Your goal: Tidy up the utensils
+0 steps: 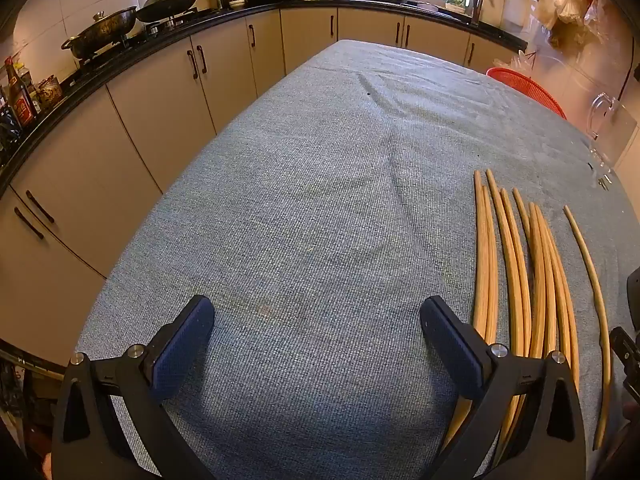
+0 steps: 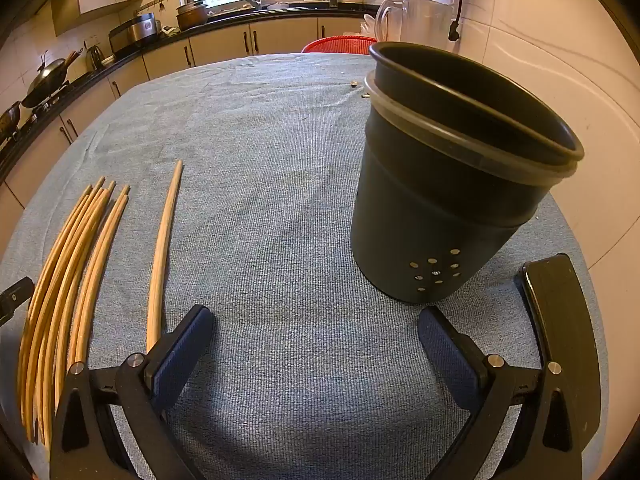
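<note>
Several wooden chopsticks [image 1: 516,280] lie side by side on the blue-grey tablecloth [image 1: 320,200], to the right of my left gripper [image 1: 318,340], which is open and empty. One chopstick [image 1: 592,292] lies apart, further right. In the right wrist view the bundle [image 2: 68,280] lies at the left and the single chopstick [image 2: 162,256] runs beside my left finger. My right gripper [image 2: 316,348] is open and empty. A dark grey utensil holder [image 2: 452,184] with drain holes stands upright ahead and to the right of it.
A red basket [image 1: 528,88] sits at the table's far edge. A clear pitcher [image 1: 604,128] stands at the far right by the wall. A black flat object [image 2: 560,320] lies beside my right finger. Kitchen cabinets and the counter [image 1: 160,80] run along the left.
</note>
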